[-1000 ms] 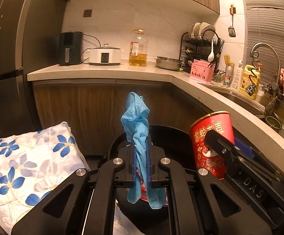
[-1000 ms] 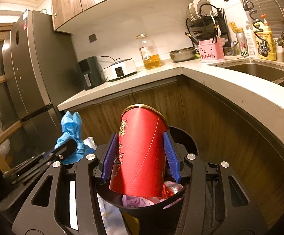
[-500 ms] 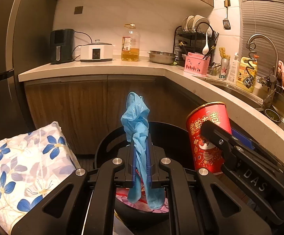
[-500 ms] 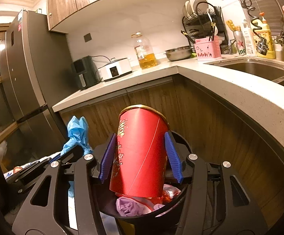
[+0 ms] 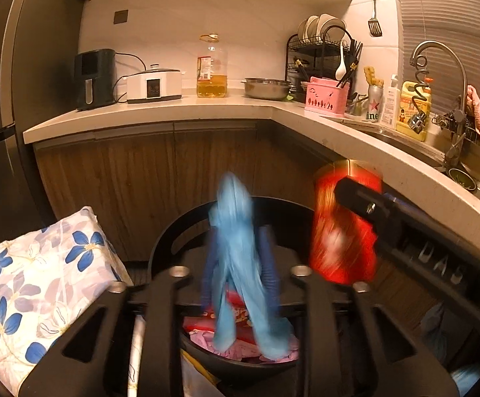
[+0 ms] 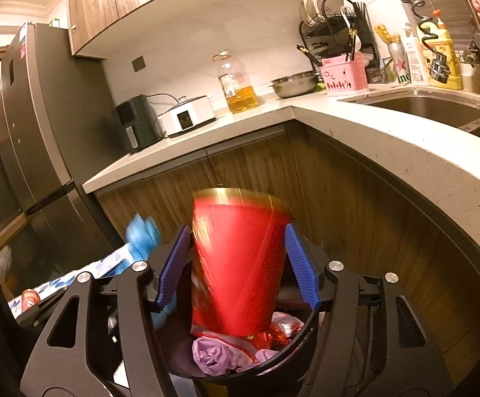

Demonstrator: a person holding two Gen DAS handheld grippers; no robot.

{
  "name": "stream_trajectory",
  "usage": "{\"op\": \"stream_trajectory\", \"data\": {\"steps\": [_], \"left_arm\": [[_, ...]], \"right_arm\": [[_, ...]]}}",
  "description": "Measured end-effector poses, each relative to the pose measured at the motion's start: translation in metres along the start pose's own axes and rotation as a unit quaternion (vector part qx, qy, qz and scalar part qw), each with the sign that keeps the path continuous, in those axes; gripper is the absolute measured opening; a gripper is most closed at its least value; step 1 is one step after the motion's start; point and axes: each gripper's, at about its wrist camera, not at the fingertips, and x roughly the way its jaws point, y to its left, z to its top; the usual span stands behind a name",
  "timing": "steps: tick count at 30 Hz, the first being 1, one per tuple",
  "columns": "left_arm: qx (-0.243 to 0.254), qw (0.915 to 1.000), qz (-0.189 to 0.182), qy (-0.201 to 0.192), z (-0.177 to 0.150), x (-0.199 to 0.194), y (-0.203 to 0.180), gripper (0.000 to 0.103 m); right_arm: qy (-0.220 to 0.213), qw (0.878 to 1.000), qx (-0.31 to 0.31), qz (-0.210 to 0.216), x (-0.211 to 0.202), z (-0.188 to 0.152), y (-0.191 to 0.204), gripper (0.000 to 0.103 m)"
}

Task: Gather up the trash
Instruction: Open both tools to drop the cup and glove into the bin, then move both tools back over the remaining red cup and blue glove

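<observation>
Two release actions are under way above the black bin (image 6: 246, 372). The left gripper (image 5: 238, 264) jaws are opening; the blue glove (image 5: 236, 248), blurred, hangs between them over the bin. At 3 o'clock, the right gripper (image 6: 236, 264) jaws are opening, pads clear of the red cup (image 6: 236, 264). Next: confirm both items land inside, then withdraw.

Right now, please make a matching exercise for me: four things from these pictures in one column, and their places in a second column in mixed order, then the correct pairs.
Things:
1. blue glove
2. red cup
3. oil bottle
4. pillow

Places:
A. on the counter by the back wall
B. between the right gripper's opening jaws, above the bin
C. left of the bin, low down
D. between the left gripper's opening jaws, above the bin

Pairs: 1-D, 2-B, 3-A, 4-C
</observation>
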Motion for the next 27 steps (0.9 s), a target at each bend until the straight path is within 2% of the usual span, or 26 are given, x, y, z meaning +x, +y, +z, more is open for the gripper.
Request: {"op": "stream_trajectory", "data": {"steps": [2,3,4,5,7,12,19,23,27], "left_arm": [[0.0,1.0,0.0,0.003,-0.002,0.001,0.002,0.041],[0.0,1.0,0.003,0.003,-0.002,0.0,0.002,0.05],[0.001,1.0,0.005,0.002,-0.003,0.0,0.003,0.055],[0.0,1.0,0.009,0.0,-0.003,-0.001,0.004,0.066],[-0.005,0.9999,0.01,-0.003,-0.004,-0.003,0.007,0.068],[-0.02,0.9996,0.022,-0.003,-0.01,-0.01,0.018,0.087],[-0.052,0.9981,0.033,-0.008,-0.014,-0.029,0.034,0.089],[-0.064,0.9965,0.05,-0.019,-0.02,-0.047,0.042,0.094],[-0.075,0.9946,0.066,-0.028,-0.029,-0.066,0.051,0.096]], "right_arm": [[-0.005,1.0,0.004,-0.006,-0.002,0.003,-0.003,0.066],[-0.007,1.0,0.004,-0.008,-0.003,0.003,-0.003,0.067],[-0.008,1.0,0.005,-0.01,-0.004,0.003,-0.004,0.068],[-0.01,1.0,0.006,-0.013,-0.006,0.003,-0.004,0.07],[-0.014,1.0,0.005,-0.014,-0.01,0.003,-0.002,0.073],[-0.018,1.0,-0.004,-0.019,-0.018,0.0,0.005,0.078],[-0.022,0.999,-0.012,-0.019,-0.029,-0.004,0.016,0.079],[-0.025,0.999,-0.025,-0.019,-0.036,-0.009,0.026,0.079],[-0.026,0.999,-0.035,-0.015,-0.044,-0.017,0.036,0.079]]}}
